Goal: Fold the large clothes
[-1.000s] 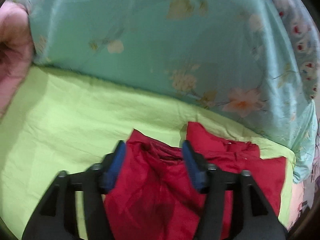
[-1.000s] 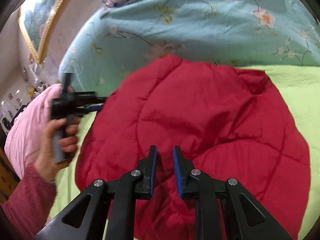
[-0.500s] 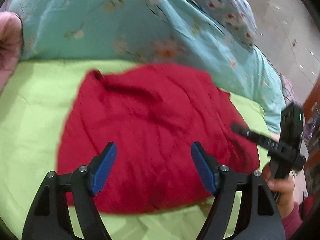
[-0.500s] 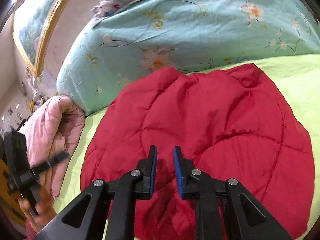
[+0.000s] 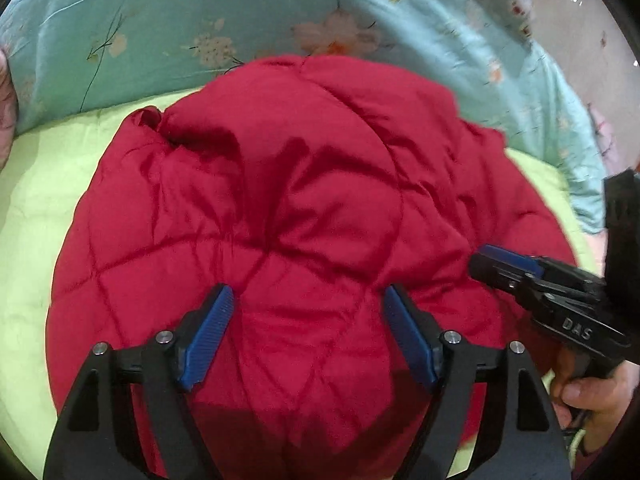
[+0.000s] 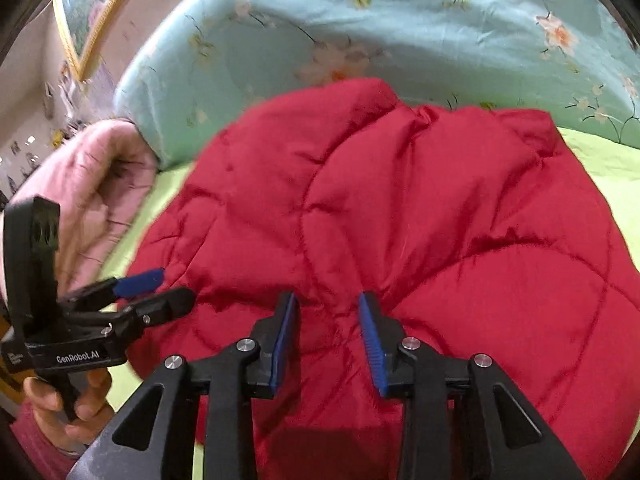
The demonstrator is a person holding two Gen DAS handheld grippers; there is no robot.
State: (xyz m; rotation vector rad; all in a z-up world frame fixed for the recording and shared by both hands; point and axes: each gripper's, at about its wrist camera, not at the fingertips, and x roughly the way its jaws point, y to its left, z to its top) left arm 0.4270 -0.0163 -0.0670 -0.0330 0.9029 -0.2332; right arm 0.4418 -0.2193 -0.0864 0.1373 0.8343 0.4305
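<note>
Left wrist view: red jacket [image 5: 280,208] lies bunched on the green sheet [image 5: 36,208], up against the teal quilt [image 5: 180,20]. Left gripper [image 5: 308,332] hangs over its near edge, jaws wide & just been opening, nothing between them, pads clear of the fabric afaict. Right gripper [image 6: 326,340] is partly open, also just been opening, jacket below its jaws but not pinched. Looks like the regrasp step imo: next move needs both to drop & pinch the near hem before folding.
</note>
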